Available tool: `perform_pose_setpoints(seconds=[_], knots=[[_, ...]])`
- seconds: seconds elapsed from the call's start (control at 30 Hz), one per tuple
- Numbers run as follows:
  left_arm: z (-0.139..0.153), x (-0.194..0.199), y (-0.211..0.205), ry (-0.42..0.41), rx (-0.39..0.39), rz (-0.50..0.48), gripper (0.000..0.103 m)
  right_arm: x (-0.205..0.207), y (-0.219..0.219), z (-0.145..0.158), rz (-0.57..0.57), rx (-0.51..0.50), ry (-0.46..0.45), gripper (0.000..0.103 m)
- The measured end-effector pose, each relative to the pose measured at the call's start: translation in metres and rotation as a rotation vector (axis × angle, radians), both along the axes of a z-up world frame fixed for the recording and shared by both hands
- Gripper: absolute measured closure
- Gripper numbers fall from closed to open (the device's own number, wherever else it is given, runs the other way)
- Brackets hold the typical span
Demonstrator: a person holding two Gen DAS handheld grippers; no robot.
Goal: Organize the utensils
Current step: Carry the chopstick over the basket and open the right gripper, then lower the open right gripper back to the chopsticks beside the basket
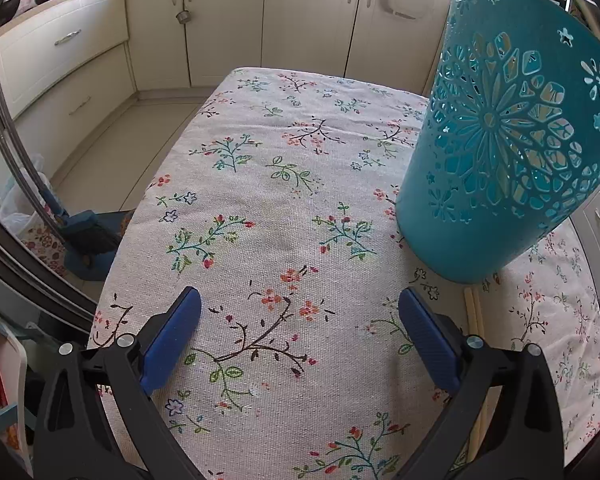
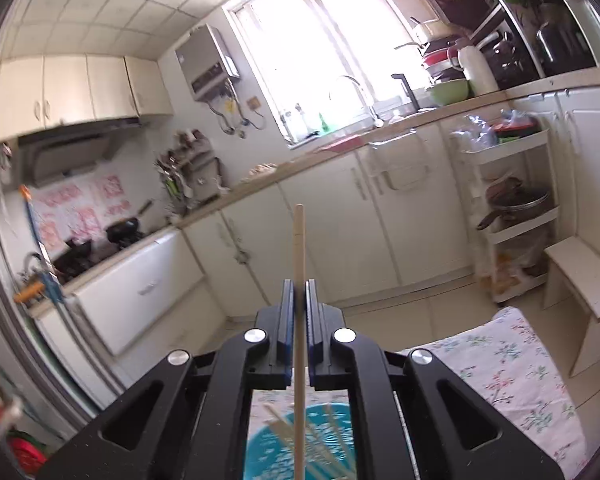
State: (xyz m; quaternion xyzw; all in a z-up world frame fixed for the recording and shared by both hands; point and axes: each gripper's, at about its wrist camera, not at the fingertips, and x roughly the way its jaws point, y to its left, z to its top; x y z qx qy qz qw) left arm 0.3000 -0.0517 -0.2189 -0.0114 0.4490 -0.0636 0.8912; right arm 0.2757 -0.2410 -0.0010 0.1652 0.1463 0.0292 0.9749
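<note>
Bright daylight from blown-out window (image 2: 320, 52); soft shadows; fisheye bending, dark vignette at edges; slight motion blur.

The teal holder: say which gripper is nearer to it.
Right. The right gripper hangs directly above the teal holder, clamping a chopstick over its mouth. The left gripper is open, low over the tablecloth, beside the holder's base.

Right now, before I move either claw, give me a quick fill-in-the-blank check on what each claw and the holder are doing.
1. The right claw is shut on a single wooden ____.
2. The left claw is ____ and holds nothing.
3. The perforated holder on the floral tablecloth is coloured ____.
4. Under the right claw, the holder already contains several ____.

Missing words: chopstick; open; teal; chopsticks
</note>
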Motion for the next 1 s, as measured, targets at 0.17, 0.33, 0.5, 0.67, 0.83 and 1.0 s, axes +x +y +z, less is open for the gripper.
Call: perform_pose_setpoints(seconds=[0.17,0.33,0.5,0.67,0.83,1.0], knots=[[0.000,0.000,-0.001,-0.001,-0.004,0.000,0.008,-0.006,0.007,-0.030,0.049,-0.060,0.085,0.096],[0.000,0.001,-0.001,-0.001,-0.005,0.001,0.008,-0.040,0.011,-0.024,0.085,-0.118,0.077,0.086],[0.001,0.000,0.000,-0.002,-0.003,0.004,0.008,-0.086,-0.004,-0.028,0.075,-0.112,0.104,0.084],[0.001,-0.001,0.001,-0.004,-0.005,0.012,0.008,-0.129,-0.018,-0.094,0.050,-0.099,0.302,0.083],[0.001,-0.002,0.003,-0.005,-0.006,0.020,0.008,-0.119,-0.026,-0.142,0.032,-0.006,0.554,0.083],[0.001,-0.001,0.005,-0.006,-0.010,0.035,0.008,-0.110,0.007,-0.153,0.129,-0.051,0.567,0.083]])
